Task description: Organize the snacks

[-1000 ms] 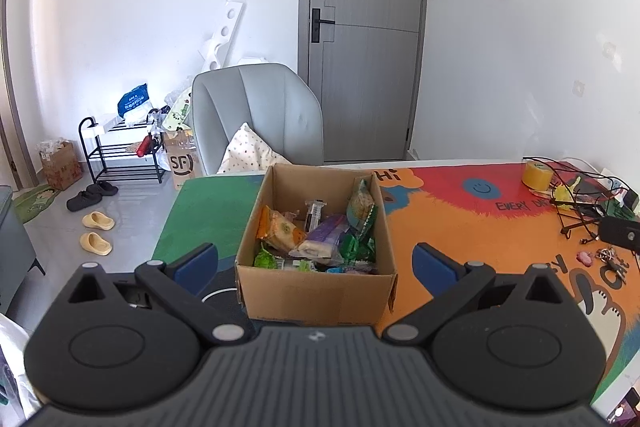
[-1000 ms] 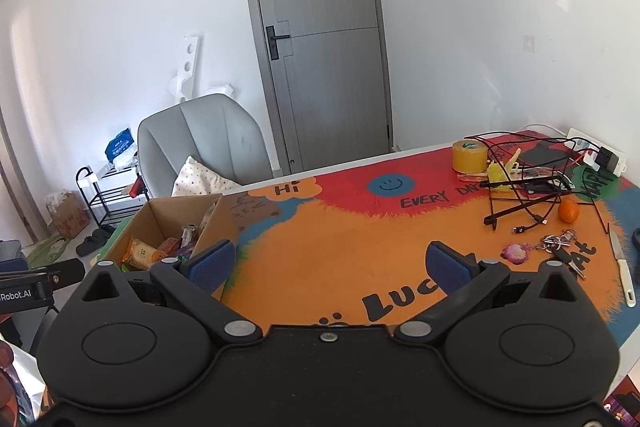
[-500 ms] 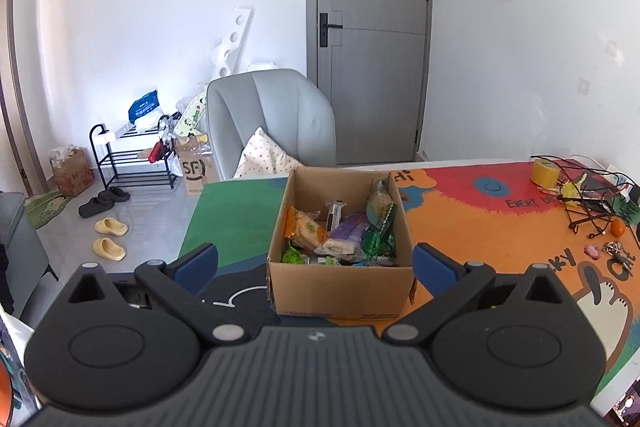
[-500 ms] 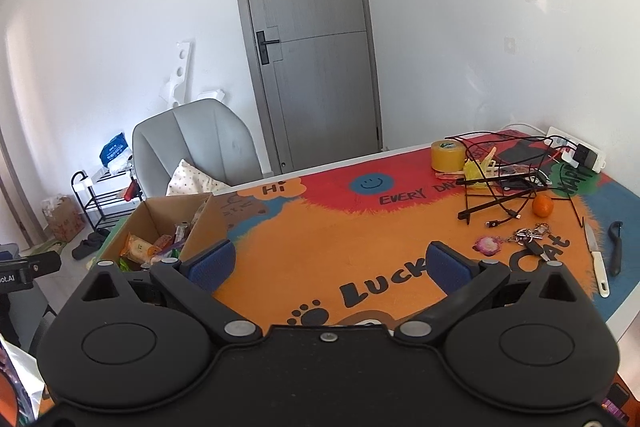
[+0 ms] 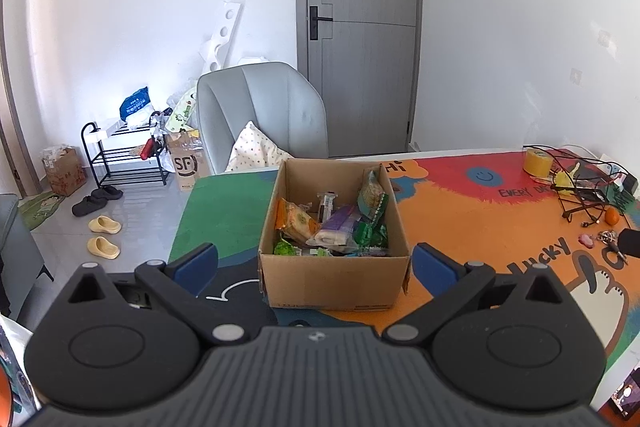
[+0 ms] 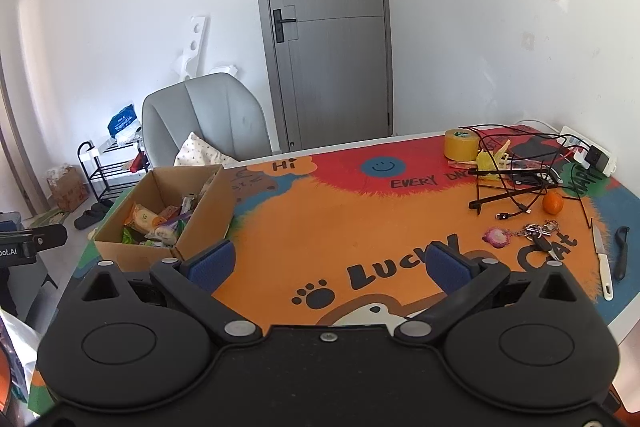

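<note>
Nearest in each view are the tools themselves. The left gripper (image 5: 315, 263) hangs above the near edge of the tabletop (image 6: 320, 223) with its jaws spread wide and nothing between them, the blue pads framing the cardboard box (image 5: 334, 283) squarely ahead, a stance that suits reaching into it or taking it by the sides. The right gripper (image 6: 328, 261) is likewise wide apart and empty, held over the bare middle of the near edge, looking across the printed mat toward the far right corner, so it is well placed to work the open stretch of the table.

The box stands by the tabletop's left edge, flaps open, with the snacks (image 5: 336, 223) all inside it: an orange packet leans on the left wall, a green one stands against the right wall, a purple-and-white one lies between, smaller green wrappers below. No snack shows loose on the mat. That fits either snacks already gathered into the box or a box waiting to be unpacked and sorted; the pictures do not settle which.

Farther off, toward the far right corner, sit a roll of tape (image 6: 461, 143), a black wire rack (image 6: 516, 171) tangled with cables, an orange (image 6: 552, 203), keys (image 6: 538, 230) and a knife (image 6: 602, 259) by the right edge
</note>
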`<state>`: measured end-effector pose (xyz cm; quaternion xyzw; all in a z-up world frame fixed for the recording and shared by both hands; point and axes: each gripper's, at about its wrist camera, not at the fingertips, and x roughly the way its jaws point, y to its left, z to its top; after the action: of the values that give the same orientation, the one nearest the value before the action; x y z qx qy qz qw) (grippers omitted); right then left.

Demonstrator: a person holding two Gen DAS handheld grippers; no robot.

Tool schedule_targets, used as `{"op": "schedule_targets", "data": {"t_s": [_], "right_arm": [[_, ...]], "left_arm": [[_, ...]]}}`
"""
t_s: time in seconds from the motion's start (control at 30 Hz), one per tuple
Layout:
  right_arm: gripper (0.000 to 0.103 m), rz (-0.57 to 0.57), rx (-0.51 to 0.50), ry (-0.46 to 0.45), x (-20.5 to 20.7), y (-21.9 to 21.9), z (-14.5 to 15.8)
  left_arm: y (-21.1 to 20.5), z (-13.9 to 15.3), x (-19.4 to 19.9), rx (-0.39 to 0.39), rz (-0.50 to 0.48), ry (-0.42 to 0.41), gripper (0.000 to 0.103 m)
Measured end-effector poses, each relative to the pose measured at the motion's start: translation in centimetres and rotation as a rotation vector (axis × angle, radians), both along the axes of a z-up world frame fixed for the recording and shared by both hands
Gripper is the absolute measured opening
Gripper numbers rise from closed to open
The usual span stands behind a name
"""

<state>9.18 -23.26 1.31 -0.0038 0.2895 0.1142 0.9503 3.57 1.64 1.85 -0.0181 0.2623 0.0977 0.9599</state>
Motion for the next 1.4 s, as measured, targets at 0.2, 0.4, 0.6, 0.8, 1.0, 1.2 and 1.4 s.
{"op": "schedule_targets", "data": {"t_s": [0.2,0.4,0.6,0.8,1.0,1.2,1.4], "right_arm": [[0.103,0.004,-0.004,0.006,0.12,0.11,-0.04],[0.103,0.003,-0.007,0.008,0.14,0.14,-0.05],[0.103,0.002,-0.006,0.007,0.17,0.10,-0.09],[0.103,0.006,-0.018,0.007,0.17,0.25,-0.27],[0.103,0.008,-0.018,0.003,-0.04,0.29,-0.20],[0.103,0.007,-0.015,0.005,-0.14,0.34,-0.15],[0.103,0.004,-0.016,0.005,-0.13,0.34,-0.12]], "left_arm": [[-0.34,-0.20,-0.02,0.000,-0.018,0.009,0.103],[-0.36,-0.16,0.00,-0.004,-0.024,0.010,0.103],[-0.39,-0.22,0.02,-0.010,-0.027,0.012,0.103],[-0.30,-0.25,-0.06,-0.031,-0.038,0.013,0.103],[-0.13,-0.26,-0.09,-0.032,-0.036,0.014,0.103],[-0.14,-0.27,-0.09,-0.032,-0.038,0.015,0.103],[-0.05,-0.20,-0.06,-0.033,-0.041,0.016,0.103]]}}
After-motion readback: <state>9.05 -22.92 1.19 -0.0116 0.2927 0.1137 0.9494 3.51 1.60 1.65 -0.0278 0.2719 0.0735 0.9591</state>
